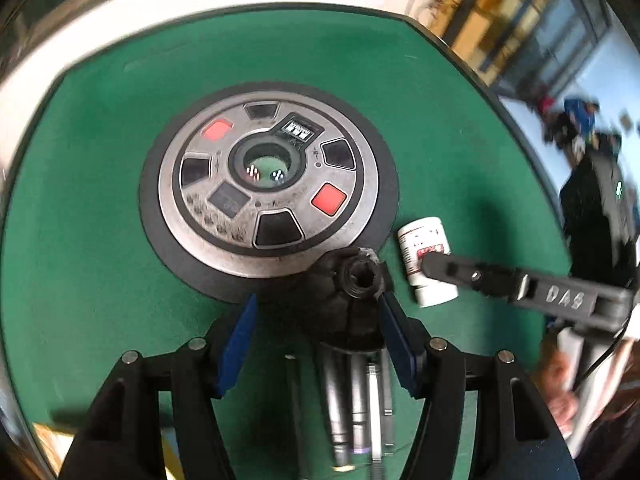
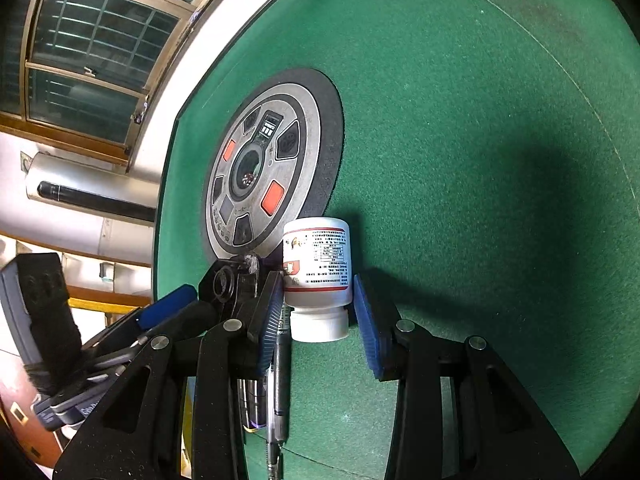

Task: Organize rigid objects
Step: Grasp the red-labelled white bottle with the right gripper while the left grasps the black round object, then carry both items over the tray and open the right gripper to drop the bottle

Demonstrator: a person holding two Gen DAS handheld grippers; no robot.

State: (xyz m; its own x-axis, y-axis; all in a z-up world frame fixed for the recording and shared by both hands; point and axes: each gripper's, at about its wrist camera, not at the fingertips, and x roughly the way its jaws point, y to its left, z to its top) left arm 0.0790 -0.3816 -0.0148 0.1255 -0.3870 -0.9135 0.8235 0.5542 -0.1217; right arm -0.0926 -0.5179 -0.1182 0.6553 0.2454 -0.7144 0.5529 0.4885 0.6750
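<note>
Right wrist view shows a white bottle (image 2: 317, 276) lying on its side on the green surface (image 2: 480, 140), with its cap toward 6 o'clock. The bottle is seen between the two blue pads of the right tool (image 2: 318, 312). The pad at 9 o'clock seems to touch the bottle's side, and a thin gap is seen at the 3 o'clock pad, so the bottle does not look pinched yet. The right tool is spread a bit wider than the bottle. At 12 o'clock from the bottle, a round gray dial (image 2: 266, 168) with red and black buttons is set into the surface. Some pens (image 2: 280, 380) are seen lying under the right tool at 6 o'clock. In the left wrist view, the left tool (image 1: 316, 320) is spread wide, and a black clip-like thing (image 1: 358, 280) sits between its pads. It cannot be told whether that thing is touched, but it does not look squeezed. The same pens (image 1: 356, 396) lie under the left tool at 6 o'clock. The bottle (image 1: 426, 264) is seen at 3 o'clock, with a finger of the right tool (image 1: 434, 266) reaching over it. The task looks only partly done: the pens seem gathered together, but the bottle and the black thing are still loose and must be picked up and put in place.
</note>
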